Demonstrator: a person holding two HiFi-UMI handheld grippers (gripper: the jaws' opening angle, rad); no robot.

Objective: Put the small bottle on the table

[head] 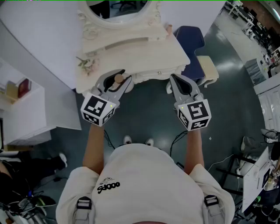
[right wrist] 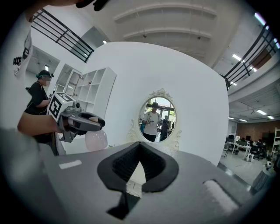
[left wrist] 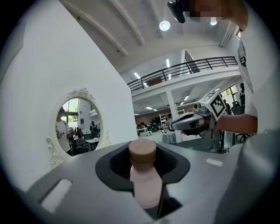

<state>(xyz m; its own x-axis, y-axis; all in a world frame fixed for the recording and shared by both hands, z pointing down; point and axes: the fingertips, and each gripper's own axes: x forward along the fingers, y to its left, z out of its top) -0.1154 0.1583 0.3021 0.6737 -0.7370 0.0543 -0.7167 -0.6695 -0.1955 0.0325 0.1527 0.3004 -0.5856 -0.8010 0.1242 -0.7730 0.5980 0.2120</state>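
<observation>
My left gripper (head: pixel 119 78) is shut on the small bottle (left wrist: pixel 145 183), a pale pink one with a tan wooden cap (head: pixel 118 78). Its cap sticks out between the jaws. The bottle hangs in the air just before the front edge of the white dressing table (head: pixel 135 54). In the right gripper view the bottle (right wrist: pixel 96 139) shows as a pink bulb under the left gripper (right wrist: pixel 94 123). My right gripper (head: pixel 175 81) is shut with nothing in it and hovers level with the left one, off the table's front right corner.
An oval mirror (head: pixel 118 11) in a carved white frame stands at the back of the table. A dried flower sprig (head: pixel 87 64) lies near its left front. A blue chair (head: pixel 190 38) stands to the right, and a white shelf unit (head: pixel 22 111) to the left.
</observation>
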